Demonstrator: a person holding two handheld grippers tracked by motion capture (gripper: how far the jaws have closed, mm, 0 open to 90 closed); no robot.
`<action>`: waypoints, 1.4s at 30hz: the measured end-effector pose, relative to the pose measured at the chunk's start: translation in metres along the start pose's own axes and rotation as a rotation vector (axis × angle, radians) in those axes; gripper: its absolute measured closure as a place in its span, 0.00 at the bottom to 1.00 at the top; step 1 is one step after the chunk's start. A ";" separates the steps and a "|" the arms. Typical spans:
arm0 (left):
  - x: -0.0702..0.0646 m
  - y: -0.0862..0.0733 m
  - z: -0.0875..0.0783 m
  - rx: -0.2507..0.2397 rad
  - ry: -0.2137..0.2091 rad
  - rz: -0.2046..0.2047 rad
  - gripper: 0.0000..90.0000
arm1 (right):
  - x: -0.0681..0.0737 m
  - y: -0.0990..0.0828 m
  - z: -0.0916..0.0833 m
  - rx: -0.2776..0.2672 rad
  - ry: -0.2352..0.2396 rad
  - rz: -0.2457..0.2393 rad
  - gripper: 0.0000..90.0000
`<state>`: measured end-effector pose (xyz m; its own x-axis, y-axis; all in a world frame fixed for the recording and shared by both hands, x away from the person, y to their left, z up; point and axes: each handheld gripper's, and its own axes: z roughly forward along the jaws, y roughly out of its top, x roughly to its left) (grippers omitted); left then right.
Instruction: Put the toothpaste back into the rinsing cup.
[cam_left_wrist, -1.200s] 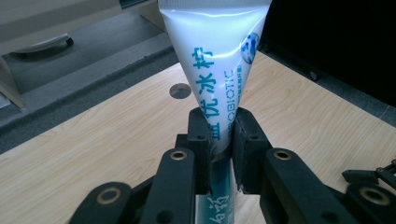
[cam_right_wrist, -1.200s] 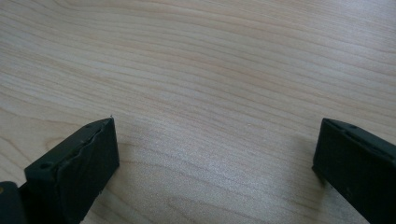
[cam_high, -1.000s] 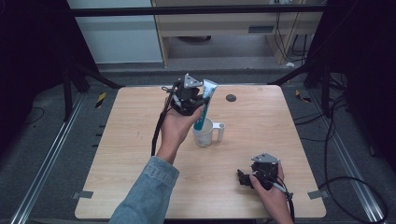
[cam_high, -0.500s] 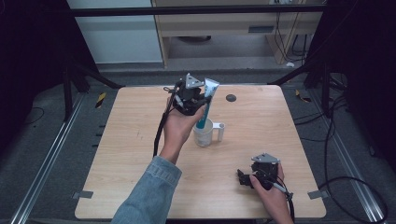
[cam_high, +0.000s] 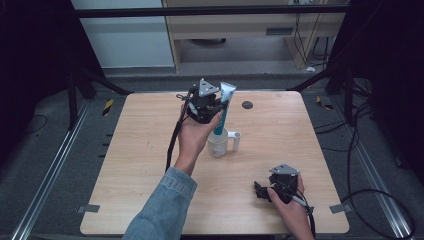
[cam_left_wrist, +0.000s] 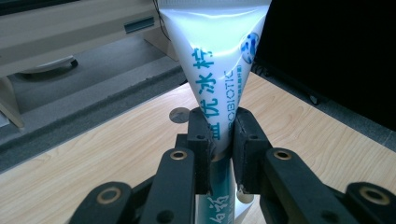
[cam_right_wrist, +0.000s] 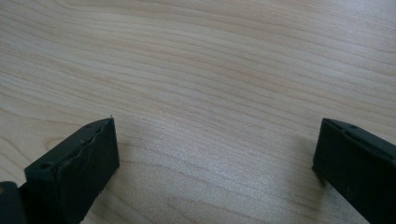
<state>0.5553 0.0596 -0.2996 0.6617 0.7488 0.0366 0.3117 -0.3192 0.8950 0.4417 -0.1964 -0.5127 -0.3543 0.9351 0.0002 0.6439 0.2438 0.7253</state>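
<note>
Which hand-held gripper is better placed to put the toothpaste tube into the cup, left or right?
Left. The left hand-held gripper is shut on the toothpaste tube, directly above the cup. The right hand-held gripper is open near the table's front edge.

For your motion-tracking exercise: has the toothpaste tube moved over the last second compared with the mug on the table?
Cannot tell: the toothpaste tube, clamped by the left gripper, stands in the mug much as before; any shift is too slight to judge.
</note>
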 end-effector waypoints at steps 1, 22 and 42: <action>0.001 0.000 0.001 0.004 -0.001 0.004 0.87 | 0.000 0.000 0.000 0.000 0.000 0.000 0.00; 0.006 -0.011 0.011 -0.026 0.023 -0.012 0.87 | 0.000 0.000 0.000 0.001 -0.001 0.001 0.00; 0.006 -0.028 0.021 -0.059 0.055 -0.023 0.87 | 0.000 0.000 0.000 0.003 0.000 0.003 0.00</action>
<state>0.5648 0.0606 -0.3341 0.6155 0.7872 0.0385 0.2846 -0.2675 0.9206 0.4415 -0.1963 -0.5126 -0.3525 0.9358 0.0027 0.6467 0.2415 0.7235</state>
